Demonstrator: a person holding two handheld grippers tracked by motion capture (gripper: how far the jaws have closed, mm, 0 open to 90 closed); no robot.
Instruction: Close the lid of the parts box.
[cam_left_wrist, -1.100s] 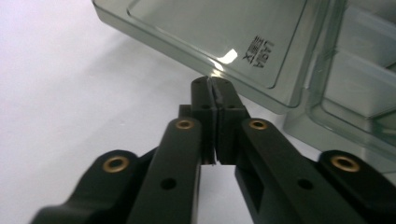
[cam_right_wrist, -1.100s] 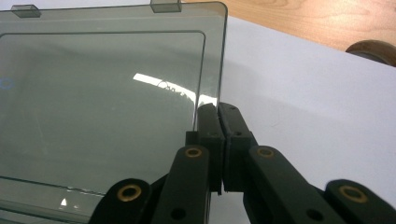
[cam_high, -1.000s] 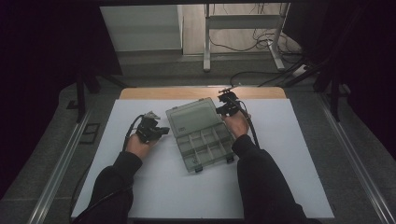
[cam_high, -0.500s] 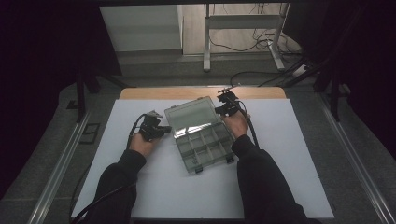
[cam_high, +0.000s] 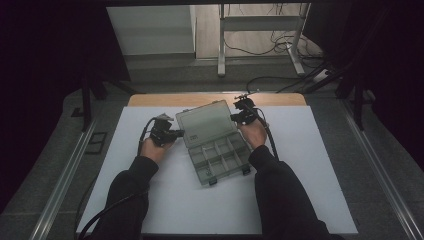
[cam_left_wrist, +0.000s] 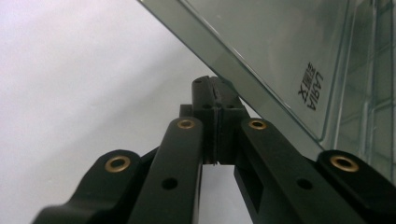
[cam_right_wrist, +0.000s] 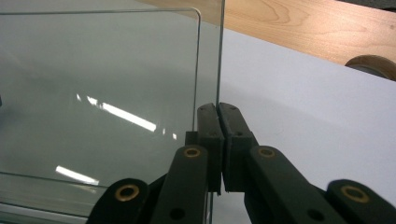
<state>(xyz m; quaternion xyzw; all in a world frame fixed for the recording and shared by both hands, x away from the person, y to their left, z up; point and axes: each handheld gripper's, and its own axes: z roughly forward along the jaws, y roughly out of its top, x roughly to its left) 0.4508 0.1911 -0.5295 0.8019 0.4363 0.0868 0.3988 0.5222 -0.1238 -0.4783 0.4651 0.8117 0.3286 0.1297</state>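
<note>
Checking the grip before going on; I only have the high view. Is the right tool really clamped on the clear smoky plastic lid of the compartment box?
Observer: Yes, the right tool is shut on the clear smoky plastic lid; its thin edge runs between the pads.
Operator: And the left tool?
Observer: The left tool is shut, nothing between its pads, tip at the lid's rim; contact unclear.
Operator: Any marking on the lid?
Observer: Small black print near one corner.
</note>
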